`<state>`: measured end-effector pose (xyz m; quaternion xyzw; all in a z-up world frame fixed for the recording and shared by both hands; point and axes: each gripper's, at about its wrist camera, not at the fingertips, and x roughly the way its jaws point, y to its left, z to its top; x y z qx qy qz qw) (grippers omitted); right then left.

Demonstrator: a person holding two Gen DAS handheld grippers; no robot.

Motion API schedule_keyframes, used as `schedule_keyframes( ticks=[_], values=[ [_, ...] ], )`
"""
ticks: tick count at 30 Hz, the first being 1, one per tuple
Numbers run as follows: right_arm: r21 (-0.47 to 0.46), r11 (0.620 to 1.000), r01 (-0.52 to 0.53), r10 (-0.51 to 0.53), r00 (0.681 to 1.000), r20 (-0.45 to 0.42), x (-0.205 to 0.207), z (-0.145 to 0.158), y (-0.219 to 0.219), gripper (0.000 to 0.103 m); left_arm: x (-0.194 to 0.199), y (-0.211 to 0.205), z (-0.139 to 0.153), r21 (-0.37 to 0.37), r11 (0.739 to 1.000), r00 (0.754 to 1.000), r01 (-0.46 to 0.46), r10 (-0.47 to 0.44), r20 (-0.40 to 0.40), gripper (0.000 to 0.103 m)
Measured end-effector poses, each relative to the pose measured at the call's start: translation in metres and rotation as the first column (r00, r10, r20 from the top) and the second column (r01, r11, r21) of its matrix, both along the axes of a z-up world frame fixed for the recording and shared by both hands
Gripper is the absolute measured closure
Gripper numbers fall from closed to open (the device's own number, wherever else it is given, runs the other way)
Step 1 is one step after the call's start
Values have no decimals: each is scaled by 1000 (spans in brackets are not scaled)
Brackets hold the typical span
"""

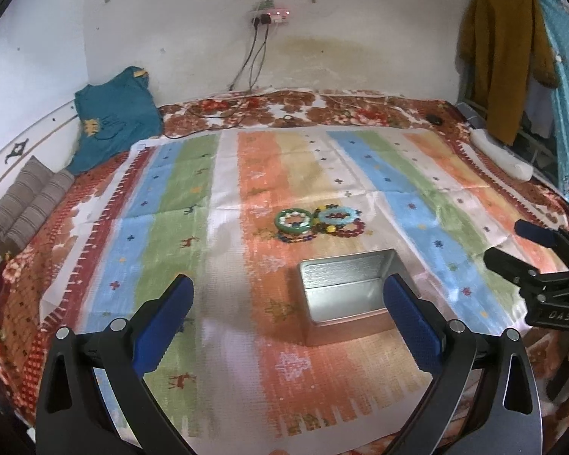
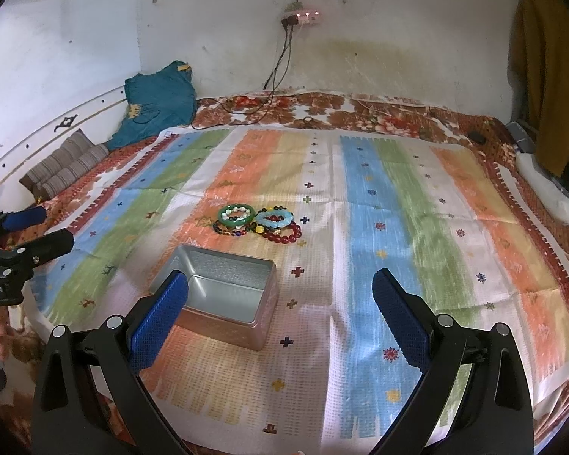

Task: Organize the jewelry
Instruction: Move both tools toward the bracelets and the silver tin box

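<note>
1. We see the left gripper [image 1: 286, 303] to the left of the metal tin [image 1: 345, 292], with its jaws wide apart and holding nothing.
2. The tin stands open on the striped cloth [image 2: 379, 227]; the bracelets [image 2: 258, 222] lie in a heap just behind it.
3. The right gripper [image 2: 280, 295], to the right of the tin, is also spread and holds nothing.

Blue textured pads [image 2: 159, 322] are carried on black gripper arms. Ahead of the fingers, the cloth [image 2: 364, 250] is striped in orange, yellow, white, blue and green, with small cross motifs. The tin [image 2: 223, 295] is plain silver. Beyond it, the bracelets [image 2: 258, 222] are green, pale blue, dark red and multicoloured. The bedspread [image 1: 322, 108] is patterned with brown and red flowers.
</note>
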<state>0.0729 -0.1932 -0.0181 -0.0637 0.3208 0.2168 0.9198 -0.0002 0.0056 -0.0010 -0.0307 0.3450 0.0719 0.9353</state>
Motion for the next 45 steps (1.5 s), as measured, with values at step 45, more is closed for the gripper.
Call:
schedule_keyframes(
  ticks=[45],
  values=[
    [-26, 1000, 5, -7, 994, -107, 70, 0, 20, 4, 76, 35, -11, 11, 997, 992, -74, 75, -106, 6]
  ],
)
